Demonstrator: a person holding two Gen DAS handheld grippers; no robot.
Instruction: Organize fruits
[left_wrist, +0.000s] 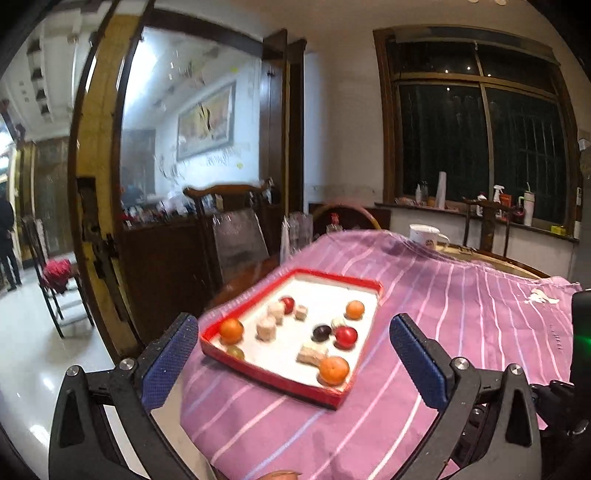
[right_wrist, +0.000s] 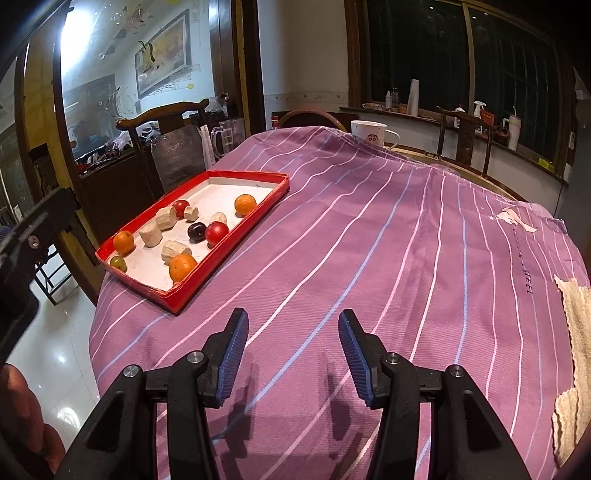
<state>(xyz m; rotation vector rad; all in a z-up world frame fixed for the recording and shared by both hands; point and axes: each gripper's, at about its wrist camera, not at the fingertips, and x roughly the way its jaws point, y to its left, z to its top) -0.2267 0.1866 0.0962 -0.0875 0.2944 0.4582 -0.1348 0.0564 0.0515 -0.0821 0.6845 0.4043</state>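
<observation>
red tray (left_wrist: 295, 384) ahead of left gripper (left_wrist: 291, 328), apart

On the purple striped cloth (right_wrist: 369, 236), near its right edge, small dark capital letters run along a stripe and read "STEEL" (right_wrist: 527, 281) — set just below a pale printed figure (right_wrist: 515, 218). The white mug (right_wrist: 369, 133) carries a small cartoon face, with no words legible. Labels on the windowsill bottles (right_wrist: 480, 114) are too small to read.
</observation>
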